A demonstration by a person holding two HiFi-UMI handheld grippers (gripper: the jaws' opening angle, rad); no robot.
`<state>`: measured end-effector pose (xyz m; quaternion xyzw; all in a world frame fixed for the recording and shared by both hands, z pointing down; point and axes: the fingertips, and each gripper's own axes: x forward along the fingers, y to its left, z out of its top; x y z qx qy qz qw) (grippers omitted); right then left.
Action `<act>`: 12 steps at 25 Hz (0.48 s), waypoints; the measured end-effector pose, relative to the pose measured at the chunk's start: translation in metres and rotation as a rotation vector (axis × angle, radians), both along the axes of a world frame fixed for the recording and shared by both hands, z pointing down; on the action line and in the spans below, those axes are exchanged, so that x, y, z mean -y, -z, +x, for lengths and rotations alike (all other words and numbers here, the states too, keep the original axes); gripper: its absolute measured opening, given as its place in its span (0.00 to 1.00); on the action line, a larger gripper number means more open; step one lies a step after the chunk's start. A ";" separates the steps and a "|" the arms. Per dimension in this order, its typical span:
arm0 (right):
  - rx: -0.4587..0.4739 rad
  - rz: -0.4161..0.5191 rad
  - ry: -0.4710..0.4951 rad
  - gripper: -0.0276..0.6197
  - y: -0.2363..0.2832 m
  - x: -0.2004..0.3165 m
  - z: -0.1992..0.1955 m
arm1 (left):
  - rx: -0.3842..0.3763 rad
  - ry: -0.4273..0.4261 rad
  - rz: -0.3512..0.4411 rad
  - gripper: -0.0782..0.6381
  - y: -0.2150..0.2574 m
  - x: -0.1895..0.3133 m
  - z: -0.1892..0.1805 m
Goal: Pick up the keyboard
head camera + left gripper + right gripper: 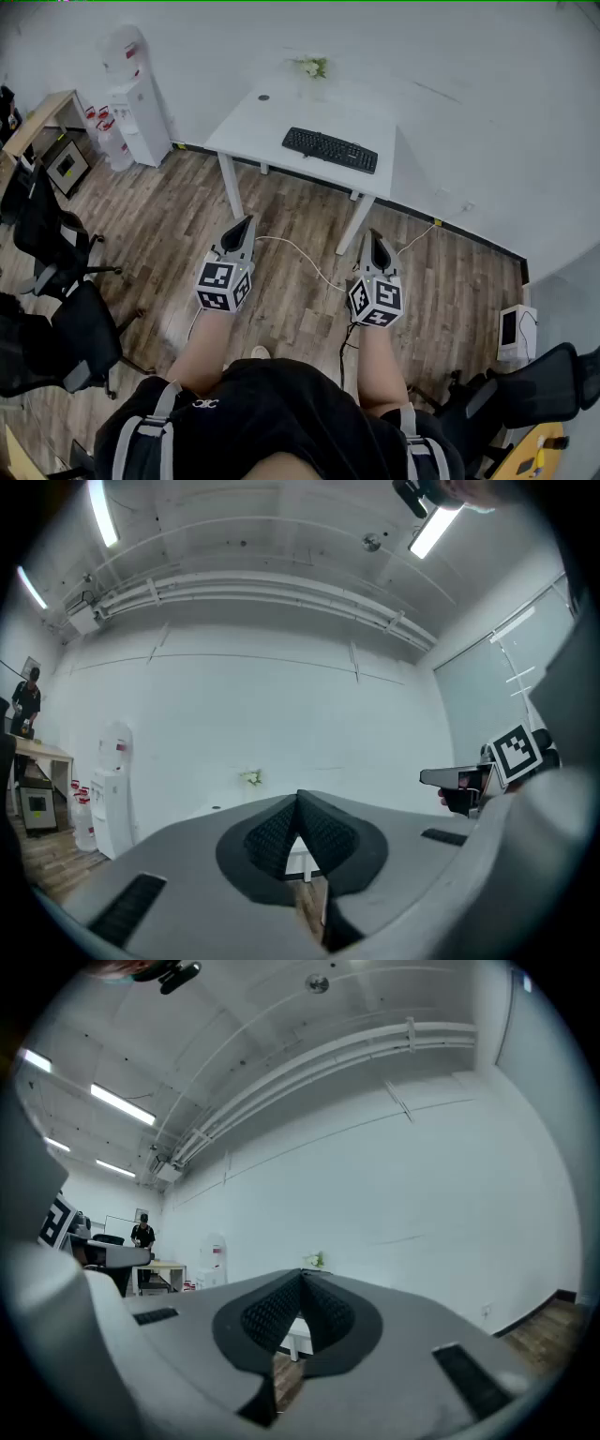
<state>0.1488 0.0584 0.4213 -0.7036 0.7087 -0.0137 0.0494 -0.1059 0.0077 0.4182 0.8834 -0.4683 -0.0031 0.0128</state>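
Note:
A black keyboard (330, 149) lies on a white table (262, 117) against the far wall, towards the table's right side. My left gripper (247, 222) is held level over the wooden floor, well short of the table, its jaws shut with nothing between them. My right gripper (375, 235) hangs beside it, also shut and empty, below the table's right end. In the left gripper view the shut left gripper (298, 799) points at the wall, and the right gripper (469, 785) shows at the right. The right gripper view shows the shut right gripper (301, 1277) and a table leg.
A small plant (312, 67) stands at the table's back edge. A water dispenser (136, 103) stands at the left wall beside a wooden desk (37, 117). Black office chairs (56, 281) crowd the left; another chair (534, 384) sits at the right. A white cable (300, 253) runs across the floor.

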 end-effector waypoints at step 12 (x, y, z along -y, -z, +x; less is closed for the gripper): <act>0.003 -0.003 -0.029 0.05 -0.001 0.008 -0.018 | -0.024 -0.006 -0.034 0.11 -0.012 0.016 -0.019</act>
